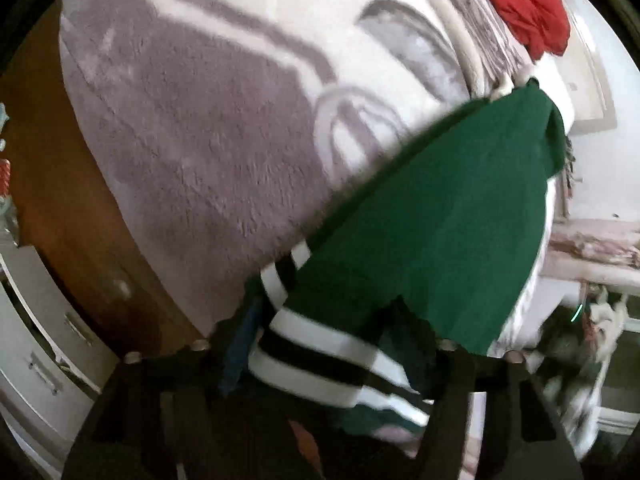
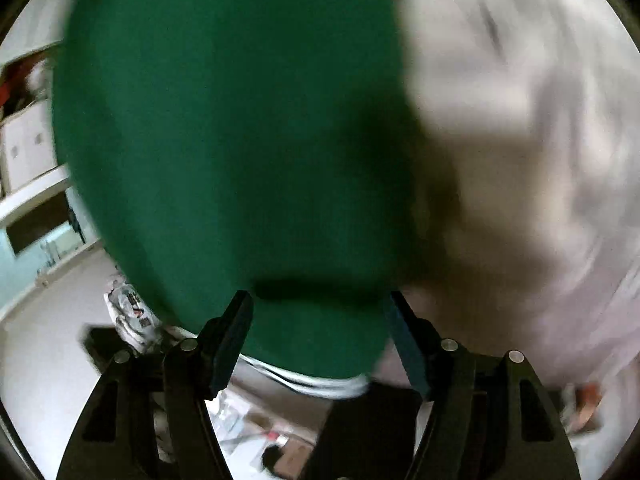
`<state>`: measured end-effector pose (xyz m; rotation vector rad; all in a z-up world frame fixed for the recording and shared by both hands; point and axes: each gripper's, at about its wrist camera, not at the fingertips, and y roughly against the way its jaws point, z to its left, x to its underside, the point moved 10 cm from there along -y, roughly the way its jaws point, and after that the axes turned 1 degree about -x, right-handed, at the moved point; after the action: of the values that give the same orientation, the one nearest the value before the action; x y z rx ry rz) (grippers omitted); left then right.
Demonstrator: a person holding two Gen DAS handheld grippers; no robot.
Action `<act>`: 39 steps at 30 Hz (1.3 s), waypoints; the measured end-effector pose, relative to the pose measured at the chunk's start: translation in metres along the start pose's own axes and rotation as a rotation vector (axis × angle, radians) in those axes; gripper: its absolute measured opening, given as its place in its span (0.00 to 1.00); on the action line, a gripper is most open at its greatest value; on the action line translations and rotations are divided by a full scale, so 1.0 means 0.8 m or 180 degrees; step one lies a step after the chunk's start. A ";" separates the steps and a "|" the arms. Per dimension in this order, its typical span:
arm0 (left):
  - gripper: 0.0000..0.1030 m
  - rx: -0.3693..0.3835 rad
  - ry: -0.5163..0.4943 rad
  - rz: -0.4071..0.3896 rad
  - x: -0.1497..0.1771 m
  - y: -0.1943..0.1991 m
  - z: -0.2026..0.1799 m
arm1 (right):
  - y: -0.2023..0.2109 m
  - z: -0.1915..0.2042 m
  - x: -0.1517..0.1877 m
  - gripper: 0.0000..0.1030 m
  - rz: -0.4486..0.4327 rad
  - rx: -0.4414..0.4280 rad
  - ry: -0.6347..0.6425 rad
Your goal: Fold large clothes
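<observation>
A large green garment [image 1: 420,220] with white and black striped cuffs [image 1: 320,360] lies spread on the grey and white fleece blanket [image 1: 200,140] of a bed. My left gripper [image 1: 320,328] points down at its near end; the striped cuff fills the gap between the fingers, which stand apart, with the blue pad [image 1: 240,340] beside the cloth. In the blurred right wrist view the green garment [image 2: 224,120] covers the left and middle. My right gripper [image 2: 318,304] is open wide at its near edge, and the cloth hangs between the fingers without either pad pressing on it.
A red cloth [image 1: 524,4] lies at the bed's far end. A brown wooden side [image 1: 72,208] and white drawers [image 1: 44,332] stand to the left. In the right wrist view the pale blanket [image 2: 520,120] fills the right, with white cabinets [image 2: 28,152] and floor clutter [image 2: 248,432] lower left.
</observation>
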<state>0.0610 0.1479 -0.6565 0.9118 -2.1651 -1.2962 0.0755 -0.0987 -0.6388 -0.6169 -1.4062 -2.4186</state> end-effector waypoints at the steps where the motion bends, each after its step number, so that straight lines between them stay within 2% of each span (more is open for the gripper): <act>1: 0.30 -0.0019 -0.0052 -0.0022 0.000 0.003 -0.004 | -0.022 -0.012 0.014 0.68 0.0104 -0.0062 -0.0075; 2: 0.25 -0.0067 -0.0108 -0.0064 0.000 0.007 -0.008 | -0.040 -0.016 0.027 0.63 0.0180 -0.0254 -0.0165; 3: 0.22 -0.0079 -0.0134 -0.0112 -0.001 0.013 -0.010 | -0.047 -0.012 0.035 0.52 0.0148 -0.0463 -0.0191; 5: 0.17 -0.0014 -0.0114 -0.0168 0.002 0.032 -0.013 | -0.043 -0.005 0.045 0.24 -0.0080 -0.0493 -0.0119; 7: 0.15 0.0066 -0.0071 -0.0201 0.002 0.052 -0.014 | -0.032 0.008 0.063 0.11 -0.0102 -0.0615 -0.0134; 10: 0.15 -0.0053 -0.0131 -0.0158 -0.005 0.050 -0.006 | -0.014 0.029 0.088 0.11 -0.0129 -0.0567 0.0058; 13: 0.18 -0.0065 0.0029 0.0183 -0.005 0.010 0.019 | -0.030 0.022 0.080 0.12 -0.0052 -0.0321 0.0062; 14: 0.20 -0.0054 0.0102 0.0220 -0.007 0.012 0.020 | -0.036 0.021 0.074 0.14 0.0034 -0.0224 0.0100; 16: 0.22 -0.0080 0.0039 0.0284 -0.006 0.027 0.009 | -0.023 0.025 0.064 0.21 0.0222 -0.0135 0.0133; 18: 0.24 -0.0148 -0.0127 0.0249 -0.004 0.051 -0.010 | 0.021 0.037 0.052 0.28 0.0100 -0.0164 0.0253; 19: 0.29 -0.0212 -0.0222 0.0211 -0.003 0.063 -0.018 | 0.037 0.039 0.047 0.42 0.0040 -0.0169 0.0296; 20: 0.43 -0.0275 -0.0323 0.0177 0.000 0.076 -0.025 | 0.071 0.043 0.036 0.50 -0.0088 -0.0217 0.0356; 21: 0.57 -0.0327 -0.0427 0.0154 -0.002 0.084 -0.035 | 0.094 0.048 0.024 0.52 -0.0199 -0.0256 0.0384; 22: 0.81 -0.0367 -0.0497 0.0130 -0.003 0.088 -0.041 | 0.123 0.048 0.006 0.52 -0.0325 -0.0258 0.0404; 23: 0.84 -0.0443 -0.0616 0.0061 -0.012 0.096 -0.054 | 0.144 0.048 -0.009 0.52 -0.0422 -0.0258 0.0410; 28: 0.84 -0.0649 -0.0981 -0.0206 -0.084 0.090 -0.126 | 0.259 0.070 -0.149 0.52 -0.1046 -0.0272 0.0406; 31: 0.84 -0.0655 -0.1259 -0.0377 -0.135 0.057 -0.193 | 0.298 0.129 -0.239 0.52 -0.1281 -0.0310 0.0633; 36: 0.84 -0.0795 -0.1498 -0.0349 -0.201 -0.037 -0.261 | 0.314 0.246 -0.381 0.52 -0.1280 -0.0420 0.0909; 37: 0.84 -0.0874 -0.1499 -0.0309 -0.208 -0.054 -0.260 | 0.318 0.264 -0.412 0.51 -0.1339 -0.0404 0.0939; 38: 0.84 -0.0957 -0.1481 -0.0260 -0.214 -0.071 -0.255 | 0.322 0.279 -0.443 0.46 -0.1393 -0.0344 0.0982; 39: 0.84 -0.0960 -0.1454 -0.0178 -0.216 -0.085 -0.252 | 0.307 0.304 -0.479 0.43 -0.1457 -0.0239 0.0978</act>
<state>0.3334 0.1330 -0.6337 0.6000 -2.1813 -1.9487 0.5709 0.0019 -0.5353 0.0826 -1.4481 -2.7653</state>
